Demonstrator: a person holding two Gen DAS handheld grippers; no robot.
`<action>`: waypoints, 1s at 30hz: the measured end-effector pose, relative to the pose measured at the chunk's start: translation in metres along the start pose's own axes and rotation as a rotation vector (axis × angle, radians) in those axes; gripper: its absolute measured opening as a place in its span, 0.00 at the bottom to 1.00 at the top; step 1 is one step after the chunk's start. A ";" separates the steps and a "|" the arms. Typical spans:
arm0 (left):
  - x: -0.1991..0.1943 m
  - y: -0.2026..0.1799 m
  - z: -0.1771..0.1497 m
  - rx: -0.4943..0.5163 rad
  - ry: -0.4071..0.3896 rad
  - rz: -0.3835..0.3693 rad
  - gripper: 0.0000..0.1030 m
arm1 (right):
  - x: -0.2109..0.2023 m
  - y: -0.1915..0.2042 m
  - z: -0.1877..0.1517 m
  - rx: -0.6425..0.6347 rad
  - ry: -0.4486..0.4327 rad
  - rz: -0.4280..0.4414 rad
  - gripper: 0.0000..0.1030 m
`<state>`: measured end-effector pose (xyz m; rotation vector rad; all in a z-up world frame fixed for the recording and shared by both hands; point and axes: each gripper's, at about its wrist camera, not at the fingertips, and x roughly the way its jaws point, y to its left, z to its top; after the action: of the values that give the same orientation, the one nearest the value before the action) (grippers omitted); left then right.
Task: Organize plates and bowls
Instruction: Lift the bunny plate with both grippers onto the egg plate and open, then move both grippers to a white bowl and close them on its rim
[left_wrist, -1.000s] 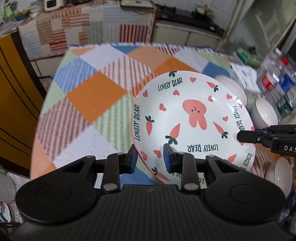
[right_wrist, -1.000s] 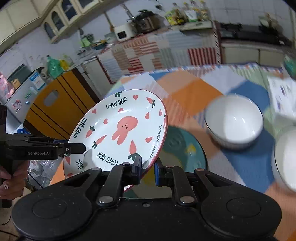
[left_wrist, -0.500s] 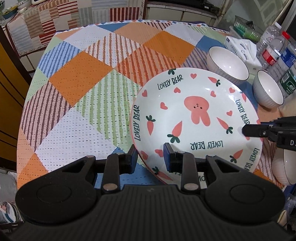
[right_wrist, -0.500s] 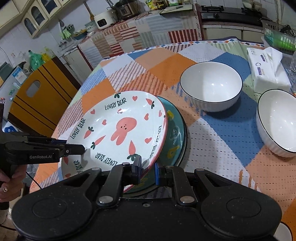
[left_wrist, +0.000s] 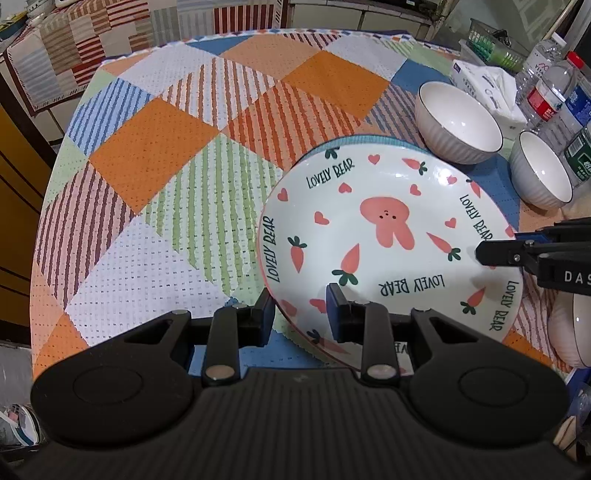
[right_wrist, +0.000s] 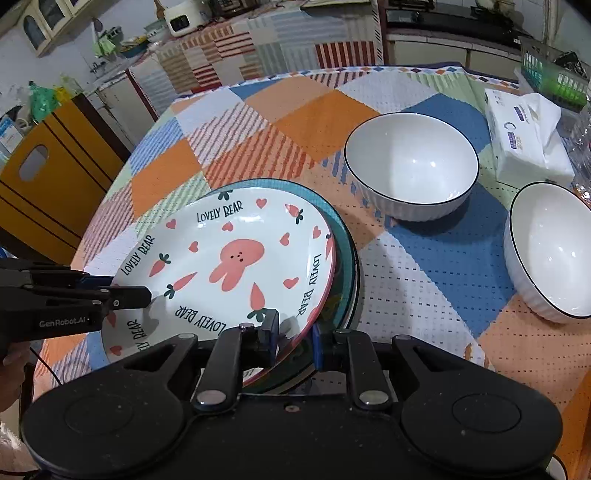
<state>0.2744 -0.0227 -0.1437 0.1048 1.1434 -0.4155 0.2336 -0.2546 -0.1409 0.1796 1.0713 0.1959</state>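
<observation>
A white rabbit-and-carrot plate (left_wrist: 388, 236) marked "LOVELY BEAR" lies low over a teal plate (right_wrist: 345, 254) on the table. My left gripper (left_wrist: 301, 314) is shut on the rabbit plate's near rim. My right gripper (right_wrist: 293, 334) is shut on its opposite rim; it enters the left wrist view (left_wrist: 480, 254) from the right. The rabbit plate also shows in the right wrist view (right_wrist: 236, 266). Two white bowls (right_wrist: 412, 171) (right_wrist: 550, 251) stand right of the plates. A third white bowl (left_wrist: 570, 332) shows partly at the right edge.
The round table has a patchwork cloth (left_wrist: 155, 155). A tissue pack (right_wrist: 524, 140) and water bottles (left_wrist: 554, 96) stand at the far right. An orange chair (right_wrist: 48, 184) is at the table's left edge. A green basket (right_wrist: 554, 77) sits behind the tissues.
Both grippers have lowered the rabbit plate from a tilted, raised hold down onto the teal plate. It now lies nearly flat.
</observation>
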 end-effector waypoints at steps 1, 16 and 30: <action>0.001 -0.001 0.000 0.002 0.009 0.000 0.27 | 0.001 0.002 0.001 -0.005 0.013 -0.015 0.23; 0.008 -0.012 -0.002 -0.028 0.052 0.041 0.28 | 0.017 0.046 -0.006 -0.226 0.009 -0.322 0.35; -0.040 -0.059 -0.025 0.014 0.071 0.090 0.28 | -0.086 0.010 -0.057 -0.222 -0.293 -0.196 0.34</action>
<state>0.2167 -0.0594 -0.1106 0.1840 1.2008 -0.3427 0.1423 -0.2635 -0.0924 -0.0953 0.7636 0.1065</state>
